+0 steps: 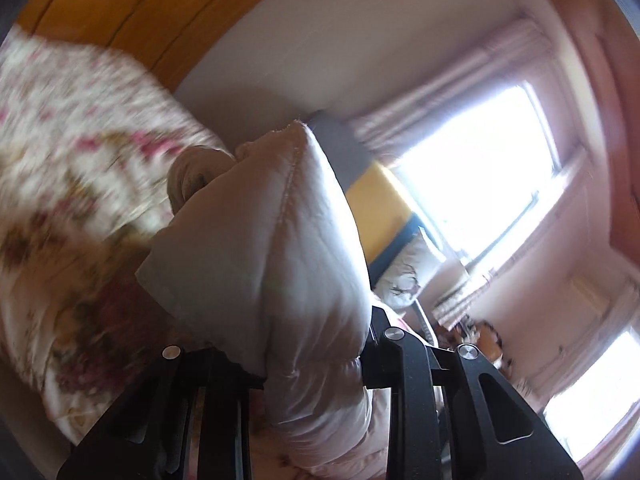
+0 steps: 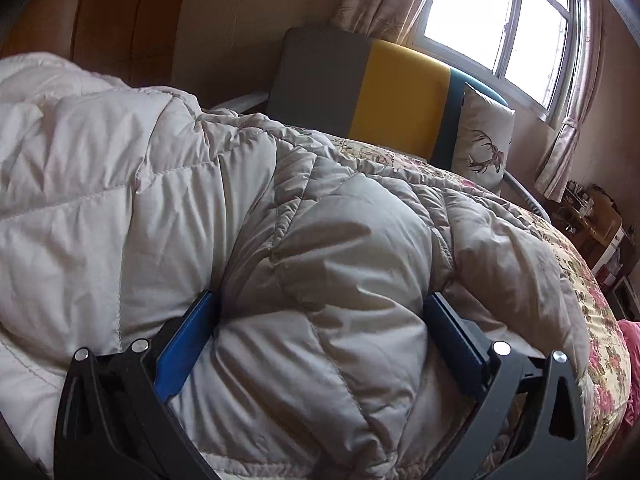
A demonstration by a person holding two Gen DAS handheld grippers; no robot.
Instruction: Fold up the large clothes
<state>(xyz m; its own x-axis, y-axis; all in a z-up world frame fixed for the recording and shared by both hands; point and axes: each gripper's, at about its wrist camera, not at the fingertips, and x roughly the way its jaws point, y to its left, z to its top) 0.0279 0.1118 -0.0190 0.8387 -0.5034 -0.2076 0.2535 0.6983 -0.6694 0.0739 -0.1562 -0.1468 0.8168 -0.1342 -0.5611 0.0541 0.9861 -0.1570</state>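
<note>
A pale, quilted puffer jacket (image 2: 320, 220) lies heaped on the bed and fills most of the right wrist view. My right gripper (image 2: 324, 296) stands wide, pushed down into the jacket. Its blue pads (image 2: 188, 344) flank a puffy bulge of fabric without squeezing it. In the left wrist view, which is blurred, a stitched fold of the jacket (image 1: 260, 220) sticks up in front of the camera. My left gripper (image 1: 308, 352) is shut on that fold, lifted above the bed; the fabric hides its fingertips.
A floral bedspread (image 2: 580, 280) covers the bed under the jacket. At the bed's head stand a grey, yellow and blue headboard (image 2: 400, 92) and a deer-print pillow (image 2: 486, 140). A bright window (image 2: 500, 12) with curtains is behind; a cluttered side table (image 2: 592, 220) is at the right. A wooden wardrobe (image 1: 120, 0) is on the left.
</note>
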